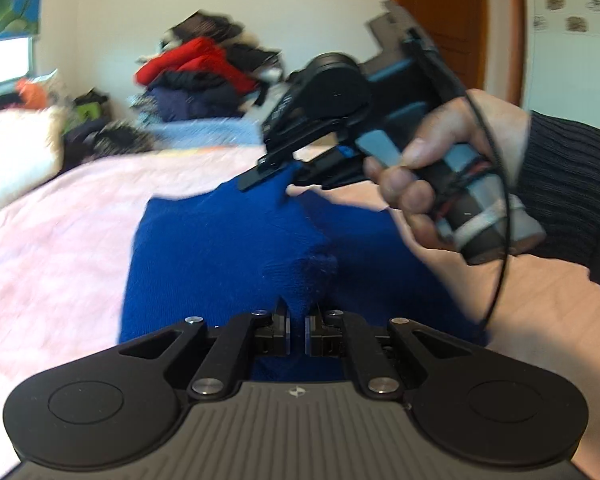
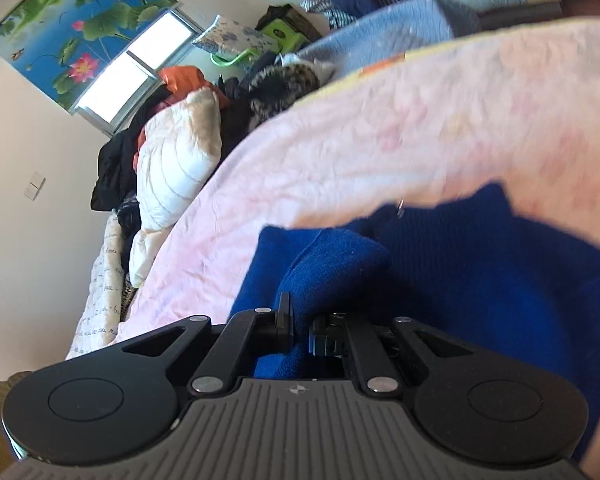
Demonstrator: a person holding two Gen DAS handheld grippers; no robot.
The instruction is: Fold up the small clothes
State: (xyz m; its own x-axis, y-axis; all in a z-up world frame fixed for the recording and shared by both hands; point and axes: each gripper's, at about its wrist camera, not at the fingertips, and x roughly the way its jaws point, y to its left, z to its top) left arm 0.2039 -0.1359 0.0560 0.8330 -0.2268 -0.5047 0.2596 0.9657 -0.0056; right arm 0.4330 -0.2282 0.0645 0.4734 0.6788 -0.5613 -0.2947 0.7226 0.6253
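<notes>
A blue knitted garment (image 1: pixel 228 248) lies on a pink bedspread (image 1: pixel 60 240). My left gripper (image 1: pixel 298 320) is shut on a pinched fold at its near edge. In the left wrist view my right gripper (image 1: pixel 268 176), held by a hand in a dark ribbed sleeve, grips the far edge of the garment and lifts it into a peak. From the right wrist camera, the right gripper (image 2: pixel 300 320) is shut on a thick fold of the blue garment (image 2: pixel 460 272), which bunches up between the fingers.
A pile of red and dark clothes (image 1: pixel 204 80) sits at the far end of the bed. A white quilted pillow (image 2: pixel 176 160) and more dark clothing lie along the left side. A wooden door (image 1: pixel 440 16) stands behind, a window (image 2: pixel 132 76) to the left.
</notes>
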